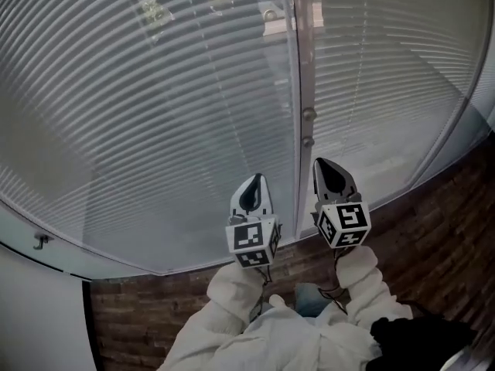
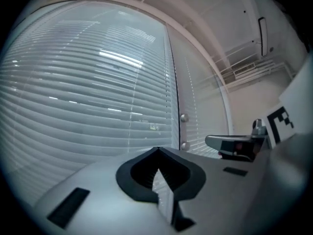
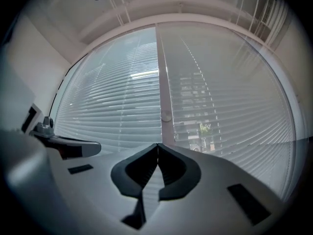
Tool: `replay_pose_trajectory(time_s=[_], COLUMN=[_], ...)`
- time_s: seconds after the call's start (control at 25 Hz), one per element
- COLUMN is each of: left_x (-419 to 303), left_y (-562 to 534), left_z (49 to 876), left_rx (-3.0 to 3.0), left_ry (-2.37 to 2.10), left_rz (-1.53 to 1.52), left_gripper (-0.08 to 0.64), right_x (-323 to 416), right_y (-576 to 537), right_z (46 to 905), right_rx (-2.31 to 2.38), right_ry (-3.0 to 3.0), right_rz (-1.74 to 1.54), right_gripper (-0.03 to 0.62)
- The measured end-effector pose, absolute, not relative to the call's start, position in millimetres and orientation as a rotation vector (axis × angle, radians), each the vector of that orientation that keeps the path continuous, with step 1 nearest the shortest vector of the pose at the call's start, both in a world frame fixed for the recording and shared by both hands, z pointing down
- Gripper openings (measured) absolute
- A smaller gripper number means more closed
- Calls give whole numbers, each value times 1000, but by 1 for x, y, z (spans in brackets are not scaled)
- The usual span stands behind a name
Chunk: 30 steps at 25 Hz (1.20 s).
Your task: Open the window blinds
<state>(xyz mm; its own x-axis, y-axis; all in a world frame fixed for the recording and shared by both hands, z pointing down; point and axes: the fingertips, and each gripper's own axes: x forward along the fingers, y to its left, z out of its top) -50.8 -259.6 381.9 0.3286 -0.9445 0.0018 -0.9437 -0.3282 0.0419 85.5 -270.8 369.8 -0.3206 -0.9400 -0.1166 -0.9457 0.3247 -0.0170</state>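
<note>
L gripper (image 1: 255, 185) & R gripper (image 1: 328, 175) sit pinched shut, empty; blinds (image 1: 155, 114) look light, flimsy, so prob. work the 2 frame knobs (image 1: 308, 115), not slats.

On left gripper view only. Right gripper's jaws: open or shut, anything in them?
Observer: The right gripper is shut, tips together, nothing between them.
Operator: Where do the two sit against the window?
Observer: In the head view they are side by side. The right gripper is just right of the centre post and the left gripper is just left of it.
Operator: Right-hand blind, any see-through?
Observer: Yes. In the right gripper view a tree shows between the slats of the right blind.
</note>
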Motion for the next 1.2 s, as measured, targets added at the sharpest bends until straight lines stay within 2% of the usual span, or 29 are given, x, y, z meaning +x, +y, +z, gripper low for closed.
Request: replay_pose_trajectory(time_s=[0.16, 0.28, 0.32, 0.36, 0.44, 0.56, 0.76, 0.96, 1.08, 1.2], left_x=[-51, -49, -48, -47, -41, -35, -34, -30, -33, -39], left_y=[-268, -274, -276, -279, -283, -283, -289, -292, -295, -298], left_z=[382, 374, 371, 368, 363, 364, 375, 371, 366, 365], left_rx=[2534, 2547, 2555, 2558, 2560, 2567, 2553, 2565, 2570, 2553], left_ry=[-1816, -1830, -1836, -1839, -1825, -1803, -1797, -1790, -1799, -1814], left_rz=[-31, -60, -70, -81, -107, -105, -113, -113, -113, -120], left_gripper=[-3, -3, -3, -3, -3, -3, -3, -3, -3, -3], right_x=[98, 97, 94, 90, 81, 72, 63, 61, 62, 61], right_y=[-293, -306, -311, -317, -326, -332, -331, -339, -339, -341], right_z=[348, 318, 311, 306, 303, 309, 323, 320, 318, 315], right_rx=[-1924, -2066, -2100, -2113, -2083, -1976, -1810, -1916, -1960, -1974], right_ry=[2495, 2583, 2615, 2650, 2744, 2863, 2890, 2744, 2756, 2855], right_rz=[312, 817, 1022, 1217, 1529, 1897, 2311, 2514, 2440, 2234], right_gripper=[9, 14, 38, 104, 132, 143, 144, 143, 137, 135])
